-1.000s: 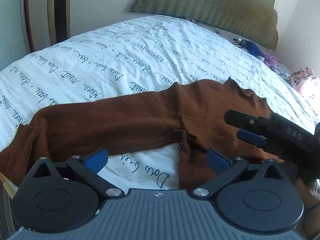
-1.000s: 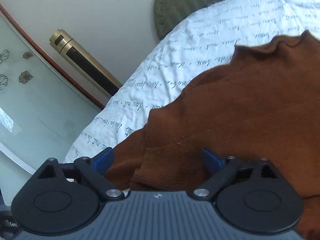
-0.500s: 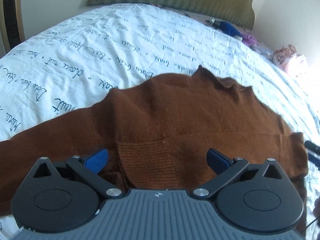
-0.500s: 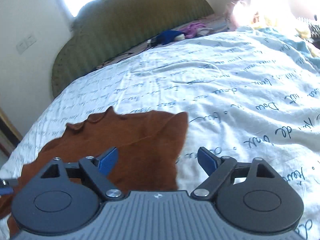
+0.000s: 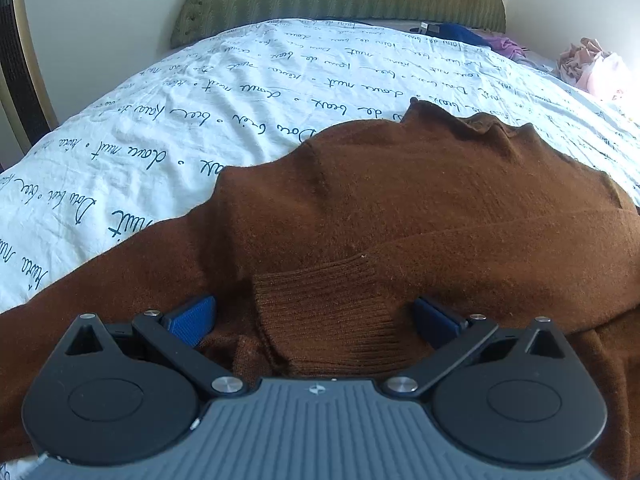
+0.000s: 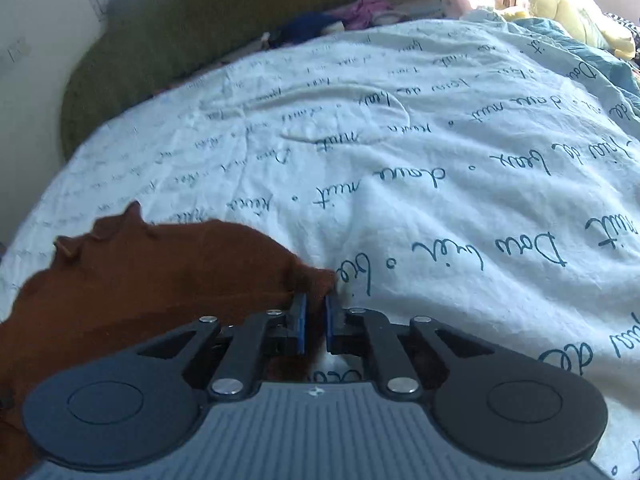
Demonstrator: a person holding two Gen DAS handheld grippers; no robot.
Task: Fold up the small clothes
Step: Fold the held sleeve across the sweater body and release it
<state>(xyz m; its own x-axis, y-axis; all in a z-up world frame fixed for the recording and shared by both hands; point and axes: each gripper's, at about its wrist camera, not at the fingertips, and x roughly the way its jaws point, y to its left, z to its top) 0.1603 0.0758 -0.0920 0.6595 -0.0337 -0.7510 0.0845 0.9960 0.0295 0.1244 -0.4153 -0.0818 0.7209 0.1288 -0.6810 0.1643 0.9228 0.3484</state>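
The right gripper (image 6: pixel 313 322) has just clamped the brown sweater's (image 5: pixel 420 208) edge on the bed (image 6: pixel 440 208) while the left gripper (image 5: pixel 314 316), jaws wide, straddles the folded-in cuff (image 5: pixel 324 312), so the next fold looks imminent.

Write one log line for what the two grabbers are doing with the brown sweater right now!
left gripper: open, ribbed cuff between fingers | right gripper: shut on brown sweater edge | surface: printed bedsheet | fold: one sleeve laid across

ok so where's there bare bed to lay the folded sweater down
Bare sheet runs right of the brown sweater up to the green headboard. Crowded: clothes pile by the headboard and yellow bedding at the far right.
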